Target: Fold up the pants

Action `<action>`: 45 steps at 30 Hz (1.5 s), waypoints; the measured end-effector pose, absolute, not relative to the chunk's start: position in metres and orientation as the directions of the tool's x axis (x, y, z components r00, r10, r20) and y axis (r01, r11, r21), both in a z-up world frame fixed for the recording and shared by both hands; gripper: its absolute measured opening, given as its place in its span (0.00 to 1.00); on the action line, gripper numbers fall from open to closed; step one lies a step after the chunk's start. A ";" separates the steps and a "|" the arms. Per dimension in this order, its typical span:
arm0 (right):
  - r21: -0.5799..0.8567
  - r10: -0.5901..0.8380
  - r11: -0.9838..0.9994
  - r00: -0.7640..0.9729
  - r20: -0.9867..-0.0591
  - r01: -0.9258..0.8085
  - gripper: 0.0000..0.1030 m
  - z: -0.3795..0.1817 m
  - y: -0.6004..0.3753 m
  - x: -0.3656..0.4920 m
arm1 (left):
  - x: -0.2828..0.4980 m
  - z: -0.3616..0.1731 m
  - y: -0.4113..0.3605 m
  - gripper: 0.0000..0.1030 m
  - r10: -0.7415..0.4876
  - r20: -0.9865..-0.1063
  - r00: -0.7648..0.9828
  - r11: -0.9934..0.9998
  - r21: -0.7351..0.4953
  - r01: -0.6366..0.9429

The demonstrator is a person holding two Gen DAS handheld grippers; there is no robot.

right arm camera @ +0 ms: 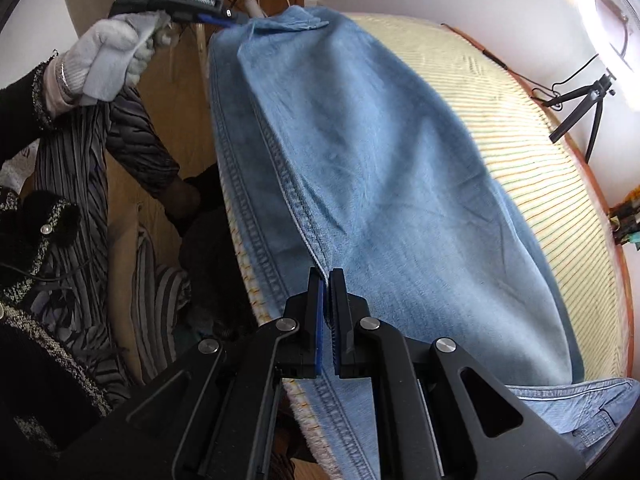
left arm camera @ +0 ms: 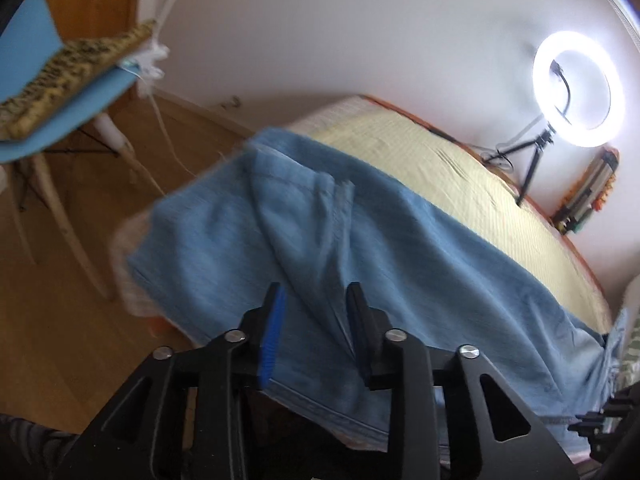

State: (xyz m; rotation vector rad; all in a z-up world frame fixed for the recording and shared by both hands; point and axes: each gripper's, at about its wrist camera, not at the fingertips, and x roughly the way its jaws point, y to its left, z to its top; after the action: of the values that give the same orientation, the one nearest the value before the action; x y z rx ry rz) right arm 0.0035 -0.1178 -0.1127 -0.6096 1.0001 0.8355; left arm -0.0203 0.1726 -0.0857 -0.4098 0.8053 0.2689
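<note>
Light blue denim pants lie lengthwise along the near edge of a table covered with a yellow striped cloth. They also fill the left wrist view, hem end folded at the far left. My right gripper is shut on the pants' inner seam edge near the waist end. My left gripper has its jaws apart around the fabric near the leg hem; in the right wrist view it sits at the far hem, held by a gloved hand.
A lit ring light on a tripod stands at the table's far corner, also in the right wrist view. A blue chair with a leopard cushion stands on the wooden floor to the left. The person's body is beside the table.
</note>
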 end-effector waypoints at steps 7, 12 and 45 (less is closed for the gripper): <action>-0.082 0.305 0.564 0.299 -0.904 -0.822 0.04 -0.115 -0.115 0.003 | 0.020 -0.087 0.160 0.51 0.117 -0.773 0.623 0.948 -0.101 -0.303; -0.065 0.311 0.577 0.293 -0.904 -0.814 0.04 -0.117 -0.117 0.006 | 0.058 -0.115 0.153 0.53 0.159 -0.833 0.530 0.967 0.023 -0.254; 0.152 0.549 0.399 0.103 -0.830 -0.904 0.50 -0.087 0.027 0.117 | -0.016 -0.133 0.292 0.05 -0.060 -0.705 0.706 0.697 -0.536 -0.476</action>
State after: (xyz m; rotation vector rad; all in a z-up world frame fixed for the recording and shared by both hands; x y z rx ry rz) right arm 0.1165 0.0267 -0.0875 -0.4519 0.9654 1.1273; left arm -0.0158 0.2918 -0.1331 -0.7795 0.7654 0.2594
